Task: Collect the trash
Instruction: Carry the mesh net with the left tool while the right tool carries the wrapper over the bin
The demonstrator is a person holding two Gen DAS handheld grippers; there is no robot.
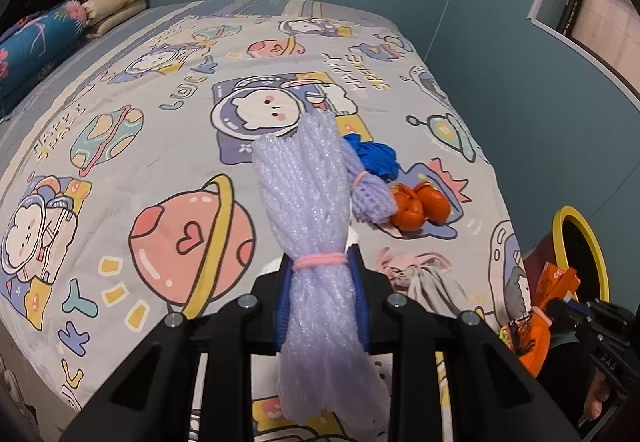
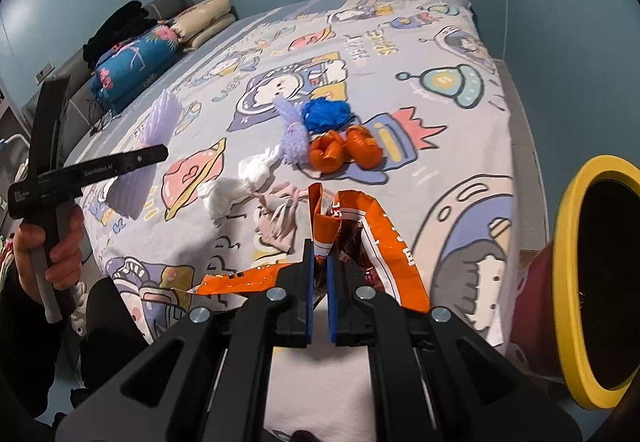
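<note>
My left gripper is shut on a lilac foam net bundle tied with a pink band, held above the bed; it also shows in the right wrist view. My right gripper is shut on an orange snack wrapper, seen at the lower right of the left wrist view. A yellow-rimmed trash bin stands at the bed's right side. On the bed lie a second lilac net, a blue crumpled piece, orange peels, white tissue and a pinkish crumpled piece.
The bed has a cartoon space-print sheet. Folded pillows and blankets are stacked at its far left end. Blue walls surround the bed. A window or mirror frame is at the upper right.
</note>
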